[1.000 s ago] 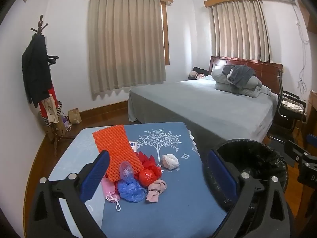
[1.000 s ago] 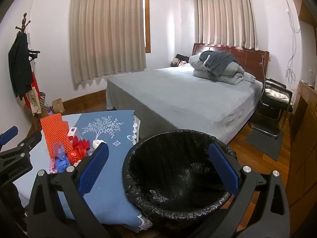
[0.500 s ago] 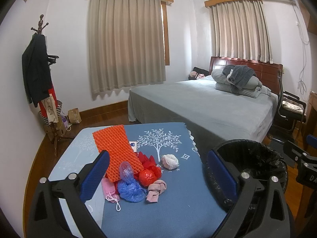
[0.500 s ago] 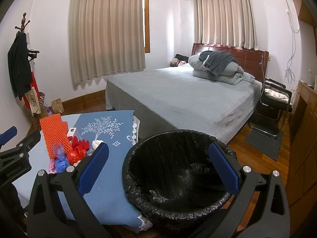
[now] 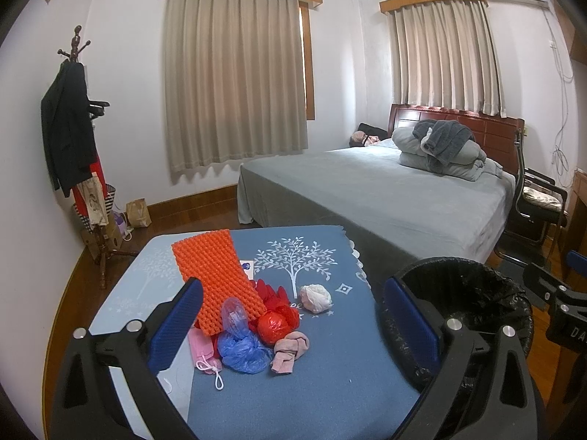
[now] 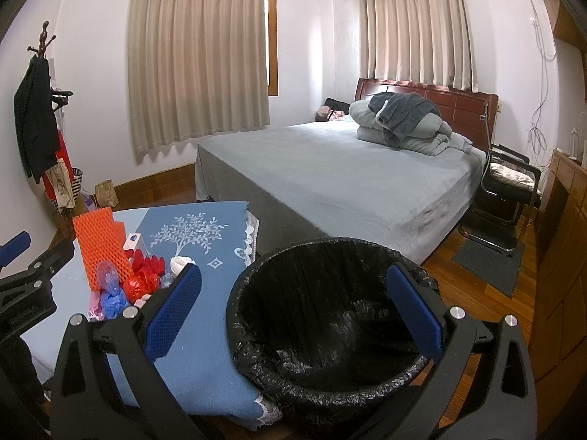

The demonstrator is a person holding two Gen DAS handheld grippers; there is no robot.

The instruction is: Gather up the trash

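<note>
A pile of trash lies on the blue tablecloth: an orange foam net, a red ball of plastic, a blue plastic bag, a pink cloth, a pink mask and a white wad. My left gripper is open and empty, held above and in front of the pile. My right gripper is open and empty above the bin with the black liner. The pile also shows in the right wrist view.
The bin stands at the table's right edge. A grey bed lies behind the table. A coat rack stands at the left wall, a black chair at the right, and a wooden cabinet at the far right.
Both grippers have barely moved. Nothing was taken hold of or let go.
</note>
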